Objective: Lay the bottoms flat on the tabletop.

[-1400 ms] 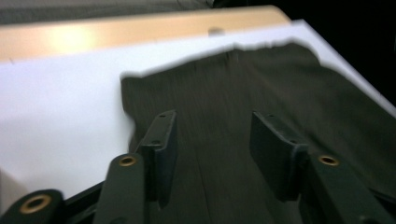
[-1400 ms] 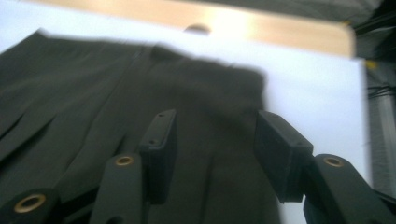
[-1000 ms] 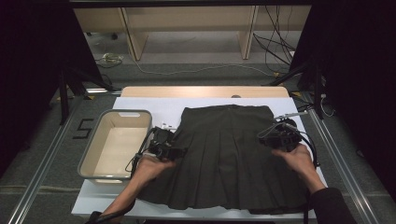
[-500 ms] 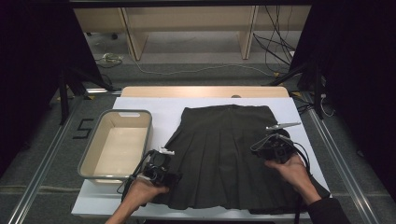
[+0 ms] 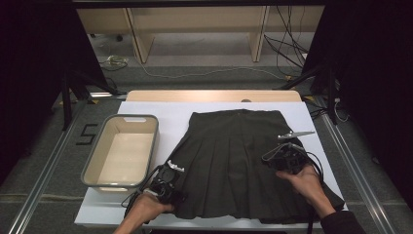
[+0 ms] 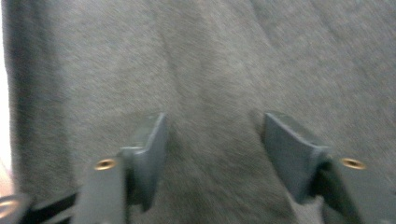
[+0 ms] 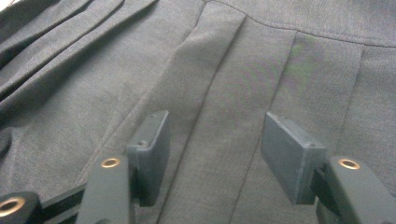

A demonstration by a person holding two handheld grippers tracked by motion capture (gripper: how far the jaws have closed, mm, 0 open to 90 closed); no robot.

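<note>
Both claws [image 5: 171,176] [image 5: 284,157] apart over flat pleated skirt [image 5: 234,161], waistband far, hem toward person

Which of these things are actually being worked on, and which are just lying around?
In the job: dark pleated fabric skirt; left gripper and right gripper, jaws apart over it.
Lying about: empty beige plastic bin; white table cover; floor cables.

Standing on grey carpet [image 5: 204,78] strewn with trailing cables [image 5: 292,46]; backing onto pale wooden furniture [image 5: 195,24]; flanking the white-topped table [image 5: 160,112] with black curtains [image 5: 29,58] and metal rails [image 5: 44,190]
</note>
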